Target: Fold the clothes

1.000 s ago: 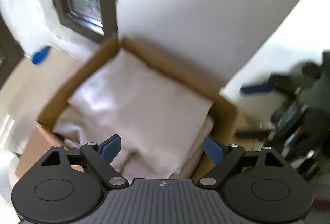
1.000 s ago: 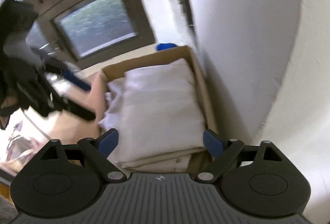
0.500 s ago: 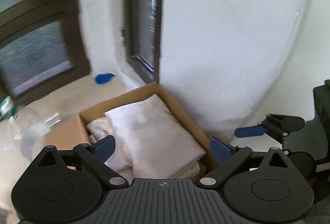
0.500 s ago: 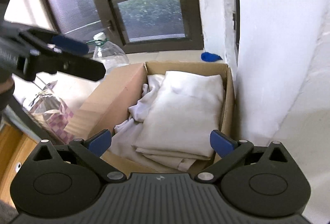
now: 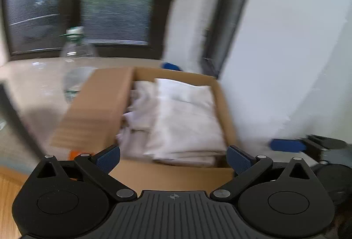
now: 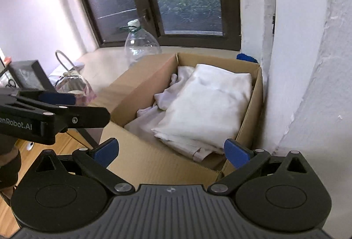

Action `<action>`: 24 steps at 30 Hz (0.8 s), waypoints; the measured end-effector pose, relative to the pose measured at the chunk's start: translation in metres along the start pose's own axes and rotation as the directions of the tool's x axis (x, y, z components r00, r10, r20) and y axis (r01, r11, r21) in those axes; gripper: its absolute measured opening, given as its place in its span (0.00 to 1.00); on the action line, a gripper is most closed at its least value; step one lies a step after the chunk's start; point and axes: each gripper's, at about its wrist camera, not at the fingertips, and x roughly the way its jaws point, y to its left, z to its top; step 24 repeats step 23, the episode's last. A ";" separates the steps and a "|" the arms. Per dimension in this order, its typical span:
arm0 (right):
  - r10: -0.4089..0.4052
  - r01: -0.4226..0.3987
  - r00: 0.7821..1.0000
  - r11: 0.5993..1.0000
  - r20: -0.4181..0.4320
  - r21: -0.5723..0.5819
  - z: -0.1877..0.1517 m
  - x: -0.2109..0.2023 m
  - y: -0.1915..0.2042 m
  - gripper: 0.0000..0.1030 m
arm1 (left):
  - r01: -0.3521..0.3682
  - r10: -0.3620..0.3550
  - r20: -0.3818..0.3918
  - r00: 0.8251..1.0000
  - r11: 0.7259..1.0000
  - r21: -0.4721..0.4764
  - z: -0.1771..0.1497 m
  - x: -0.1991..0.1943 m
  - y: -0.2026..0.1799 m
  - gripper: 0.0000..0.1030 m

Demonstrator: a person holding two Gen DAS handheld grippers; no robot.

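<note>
An open cardboard box (image 6: 143,82) stands against a white wall. Inside it, a folded white garment (image 6: 209,106) lies on top, with crumpled white cloth (image 6: 167,93) beside it on the left. The same folded garment (image 5: 184,120) shows blurred in the left wrist view. My right gripper (image 6: 171,152) is open above the box's near wall and holds nothing. My left gripper (image 5: 173,159) is also open and empty, just short of the box. Its fingers (image 6: 66,111) reach in from the left in the right wrist view.
A clear plastic bottle (image 6: 140,43) stands behind the box below a dark-framed window (image 6: 189,12). A small blue object (image 6: 246,58) lies at the box's far right corner. A bag (image 6: 74,84) and a dark frame (image 6: 28,73) sit at left, above a wooden surface (image 6: 70,142).
Both grippers have drawn back from the box, which now looks smaller and farther off. The folded garment stays in the box. Both grippers remain open.
</note>
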 end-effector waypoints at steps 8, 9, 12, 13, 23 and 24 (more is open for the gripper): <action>-0.014 0.015 1.000 1.000 -0.018 0.011 -0.010 0.008 -0.003 0.99 | -0.145 0.144 -0.011 0.989 0.983 -0.113 -0.025 -0.009 0.013 1.00; -0.016 0.016 1.000 1.000 -0.020 0.017 -0.011 0.009 -0.003 0.99 | -0.155 0.154 -0.019 0.988 0.981 -0.118 -0.028 -0.009 0.015 1.00; -0.018 0.018 0.999 1.000 -0.027 0.021 -0.012 0.015 -0.002 0.99 | -0.188 0.183 -0.045 0.982 0.973 -0.134 -0.034 -0.010 0.020 1.00; -0.020 0.020 0.999 1.000 -0.028 0.019 -0.012 0.017 -0.001 0.99 | -0.199 0.193 -0.053 0.980 0.970 -0.139 -0.036 -0.010 0.022 1.00; -0.033 0.032 0.999 0.999 -0.041 -0.010 -0.007 0.027 0.014 0.99 | -0.251 0.240 -0.085 0.967 0.955 -0.159 -0.057 -0.020 0.027 1.00; -0.033 0.032 0.999 0.999 -0.041 -0.010 -0.007 0.027 0.014 0.99 | -0.251 0.240 -0.085 0.967 0.955 -0.159 -0.057 -0.020 0.027 1.00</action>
